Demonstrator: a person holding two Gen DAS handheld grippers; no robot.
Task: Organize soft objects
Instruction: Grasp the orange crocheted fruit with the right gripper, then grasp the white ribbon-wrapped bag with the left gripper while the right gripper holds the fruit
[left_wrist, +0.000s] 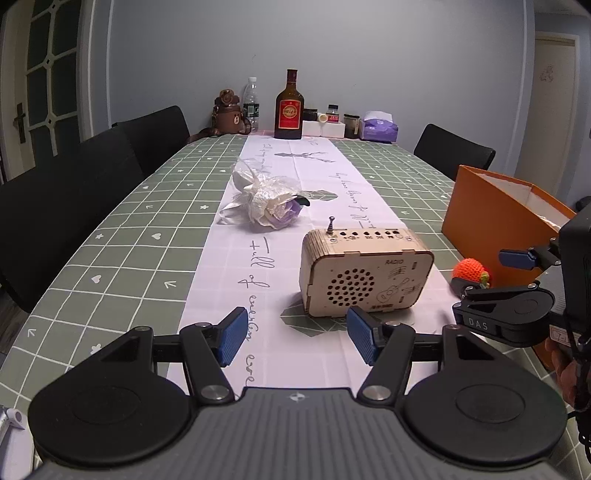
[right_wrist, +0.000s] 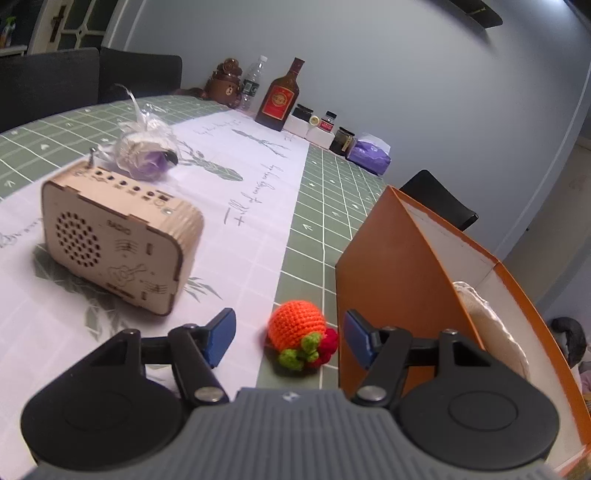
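Observation:
An orange crocheted fruit (right_wrist: 297, 326) with green leaves and a red bit lies on the tablecloth beside the orange box (right_wrist: 399, 258). My right gripper (right_wrist: 290, 341) is open, its blue pads on either side of the fruit and just short of it. A cream soft item (right_wrist: 491, 325) lies inside the box. In the left wrist view the fruit (left_wrist: 471, 267) sits by the box (left_wrist: 491, 206), with the right gripper (left_wrist: 491, 271) around it. My left gripper (left_wrist: 297, 339) is open and empty, low in front of the wooden radio (left_wrist: 364, 275). A plastic-wrapped soft flower (left_wrist: 267, 201) lies beyond the radio.
The wooden radio (right_wrist: 114, 240) stands left of the fruit, the wrapped flower (right_wrist: 146, 151) behind it. At the table's far end are a brown bottle (left_wrist: 290, 107), water bottle (left_wrist: 251, 103), bear flask (left_wrist: 227, 112), small jars and a purple tissue pack (left_wrist: 380, 127). Black chairs line both sides.

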